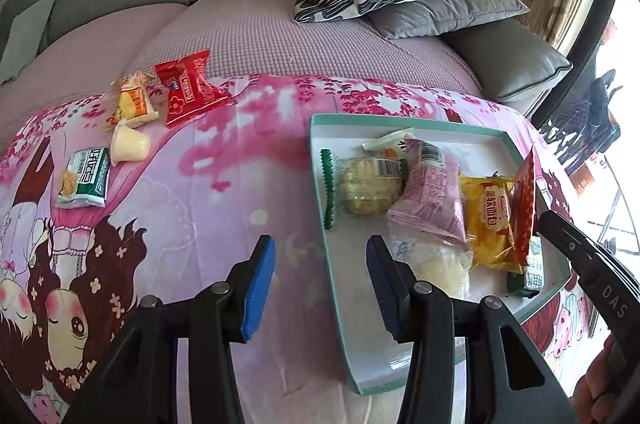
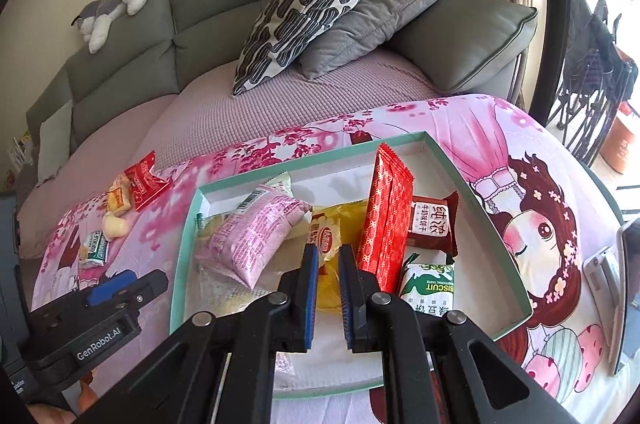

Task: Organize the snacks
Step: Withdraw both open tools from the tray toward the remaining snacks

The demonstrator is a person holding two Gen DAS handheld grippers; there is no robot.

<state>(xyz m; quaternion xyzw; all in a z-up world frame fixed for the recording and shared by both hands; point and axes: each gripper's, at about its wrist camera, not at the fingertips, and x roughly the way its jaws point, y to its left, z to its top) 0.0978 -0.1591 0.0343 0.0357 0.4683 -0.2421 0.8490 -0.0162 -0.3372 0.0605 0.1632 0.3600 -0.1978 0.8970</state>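
A white tray with a teal rim (image 1: 400, 121) lies on the pink cartoon cloth. It holds a pink packet (image 1: 432, 191), a yellow packet (image 1: 490, 220), a clear biscuit packet (image 1: 368, 187) and a long red packet (image 2: 388, 216) leaning upright. Left of the tray, on the cloth, lie a red packet (image 1: 186, 91), an orange-white packet (image 1: 134, 101), a jelly cup (image 1: 128, 143) and a green-white packet (image 1: 86, 177). My left gripper (image 1: 320, 244) hangs open over the tray's left rim, holding nothing. My right gripper (image 2: 328, 252) is shut above the yellow packet (image 2: 332, 236), holding nothing.
A dark red packet (image 2: 434, 224) and a green biscuit packet (image 2: 430, 288) lie at the tray's right. Behind the cloth is a grey sofa with a patterned cushion (image 2: 308, 7), a grey cushion (image 2: 372, 19) and a plush toy (image 2: 116, 3). A phone (image 2: 624, 284) rests at the right edge.
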